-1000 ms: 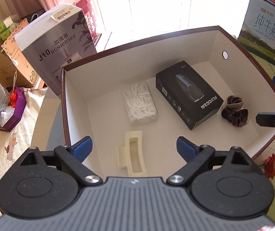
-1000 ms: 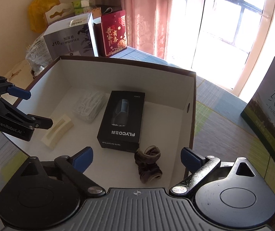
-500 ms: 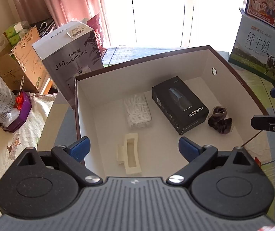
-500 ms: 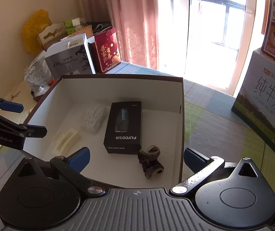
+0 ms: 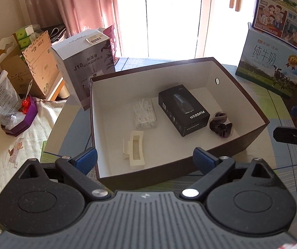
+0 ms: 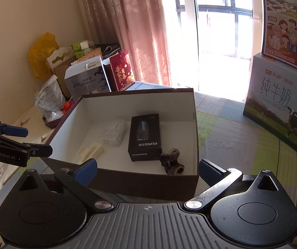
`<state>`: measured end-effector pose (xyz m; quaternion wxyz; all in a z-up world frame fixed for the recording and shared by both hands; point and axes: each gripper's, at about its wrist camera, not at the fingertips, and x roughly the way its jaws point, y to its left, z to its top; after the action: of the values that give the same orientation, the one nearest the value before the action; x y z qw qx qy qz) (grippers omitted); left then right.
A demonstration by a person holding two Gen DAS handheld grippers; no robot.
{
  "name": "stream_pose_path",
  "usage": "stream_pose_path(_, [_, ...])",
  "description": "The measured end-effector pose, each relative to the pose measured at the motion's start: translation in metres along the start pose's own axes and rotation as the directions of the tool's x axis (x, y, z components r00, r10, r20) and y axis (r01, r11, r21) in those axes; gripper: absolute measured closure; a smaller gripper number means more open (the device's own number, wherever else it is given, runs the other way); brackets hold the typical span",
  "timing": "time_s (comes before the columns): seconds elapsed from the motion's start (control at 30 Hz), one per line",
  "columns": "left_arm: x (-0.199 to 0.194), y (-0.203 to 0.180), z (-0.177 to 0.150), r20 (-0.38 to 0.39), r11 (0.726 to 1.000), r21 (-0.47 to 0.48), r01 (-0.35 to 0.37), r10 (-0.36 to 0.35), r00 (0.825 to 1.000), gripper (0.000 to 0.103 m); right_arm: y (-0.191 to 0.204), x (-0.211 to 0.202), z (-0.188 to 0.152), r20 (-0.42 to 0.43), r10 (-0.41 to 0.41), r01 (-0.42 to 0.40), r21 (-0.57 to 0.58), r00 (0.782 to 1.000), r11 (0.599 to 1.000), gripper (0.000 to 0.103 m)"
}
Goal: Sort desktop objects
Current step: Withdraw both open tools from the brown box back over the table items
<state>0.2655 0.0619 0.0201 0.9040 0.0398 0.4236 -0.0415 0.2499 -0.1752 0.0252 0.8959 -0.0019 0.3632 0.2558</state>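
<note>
Both tools, the left tool (image 5: 144, 158) and the right tool (image 6: 147, 169), gape wide and empty before a brown cardboard box (image 5: 252, 105) on the tabletop (image 6: 231, 137). On its white floor lie a cream hair claw (image 5: 134, 149), a clear packet (image 5: 144, 114), a matte black carton (image 5: 183, 112) and a dark, ruffled scrunchie (image 5: 221, 122).

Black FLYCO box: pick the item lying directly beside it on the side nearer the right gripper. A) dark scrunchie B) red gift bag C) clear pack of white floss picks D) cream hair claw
A: the dark scrunchie lies against the black FLYCO box on the side toward the right gripper, inside the brown storage box; the floss picks lie on the other side.
</note>
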Motion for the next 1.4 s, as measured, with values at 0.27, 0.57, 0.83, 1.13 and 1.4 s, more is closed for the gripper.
stream_pose_path(0.27, [-0.026,-0.001,-0.019,0.019,1.0,-0.022,-0.007,0.008,1.0,0.006,0.002,-0.025,-0.02,0.023,-0.004,0.003,0.03,1.0,1.0,0.002])
stream_pose_path(0.57, [-0.04,-0.014,-0.045,-0.004,1.0,-0.031,0.003,-0.003,1.0,0.006,0.005,-0.045,-0.043,0.026,-0.01,0.009,0.037,1.0,0.999,0.002])
stream_pose_path(0.83, [-0.045,-0.022,-0.068,-0.045,0.999,-0.042,0.024,-0.026,0.999,0.006,0.009,-0.057,-0.062,0.016,-0.008,0.008,0.027,1.0,1.0,0.002])
stream_pose_path(1.13, [-0.043,-0.032,-0.096,-0.107,0.998,-0.042,0.042,-0.046,0.993,0.006,0.017,-0.062,-0.092,-0.032,-0.014,0.015,0.017,0.999,1.0,0.002])
stream_pose_path(1.4, [-0.041,-0.042,-0.116,-0.152,0.998,-0.031,0.055,-0.059,0.987,0.006,0.023,-0.061,-0.114,-0.083,-0.005,0.008,0.03,0.997,1.0,0.002])
